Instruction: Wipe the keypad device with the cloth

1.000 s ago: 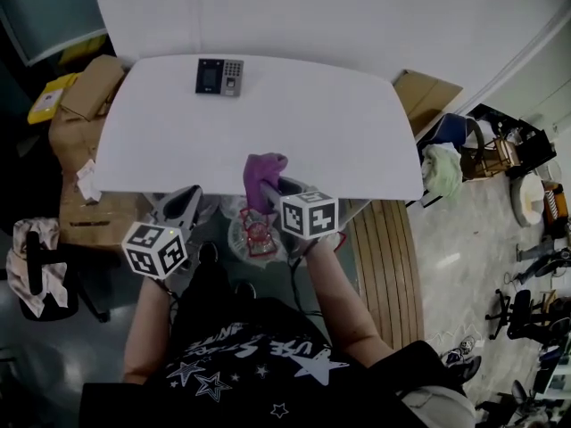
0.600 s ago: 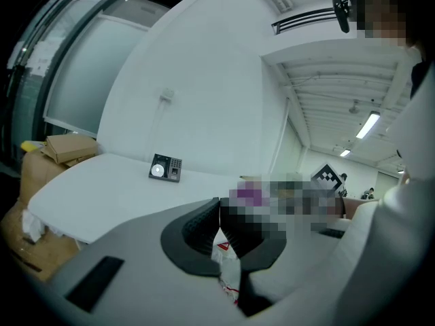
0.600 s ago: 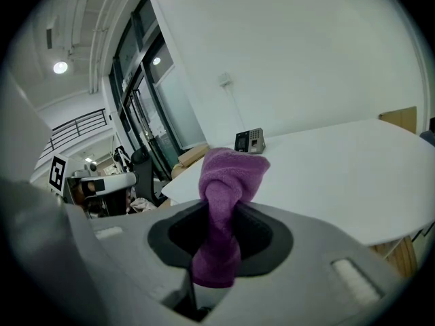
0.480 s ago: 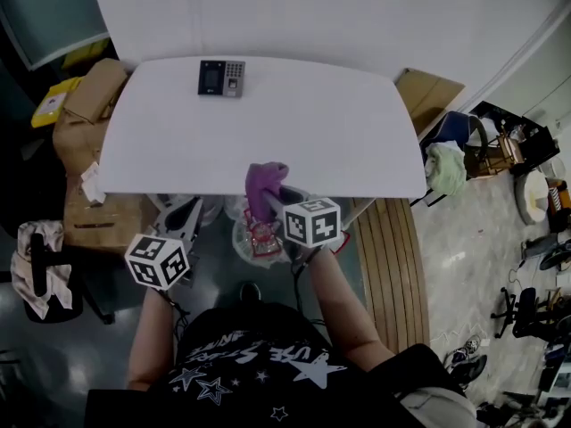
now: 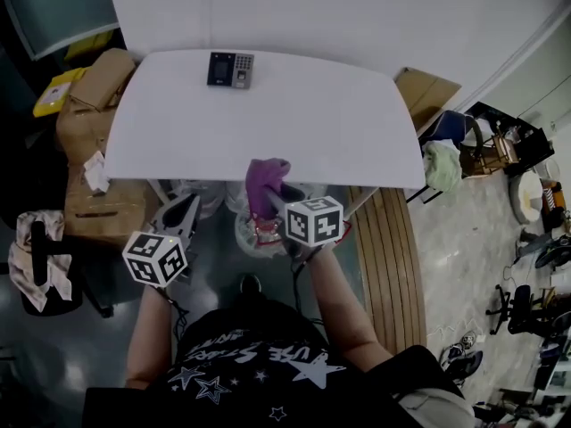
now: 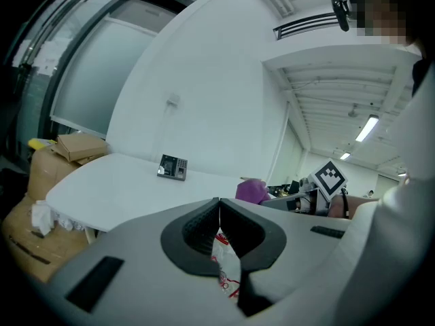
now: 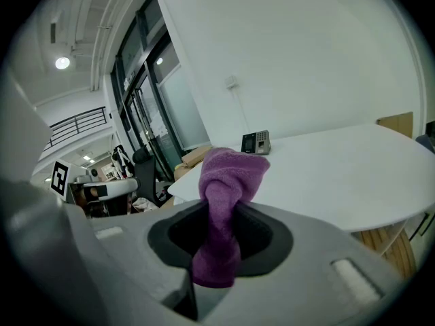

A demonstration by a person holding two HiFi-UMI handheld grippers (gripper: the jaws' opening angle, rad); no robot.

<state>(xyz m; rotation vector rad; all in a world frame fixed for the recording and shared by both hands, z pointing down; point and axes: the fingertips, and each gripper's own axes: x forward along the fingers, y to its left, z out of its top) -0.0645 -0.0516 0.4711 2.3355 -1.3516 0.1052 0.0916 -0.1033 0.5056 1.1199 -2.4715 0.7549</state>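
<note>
My head view is dim; only the white table (image 5: 294, 123) shines bright. My 2 gripper views curve at dark edges, and a ceiling lamp (image 6: 368, 128) glows in the left one.

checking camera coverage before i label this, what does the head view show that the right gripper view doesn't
Head view only: the person's star-print shirt and a plastic bag below the table's near edge. Right gripper view only: the right tool seen close, jaws shut on the purple cloth, plus a ceiling lamp. Both: the cloth, the white table, and the keypad device near its far edge.
</note>
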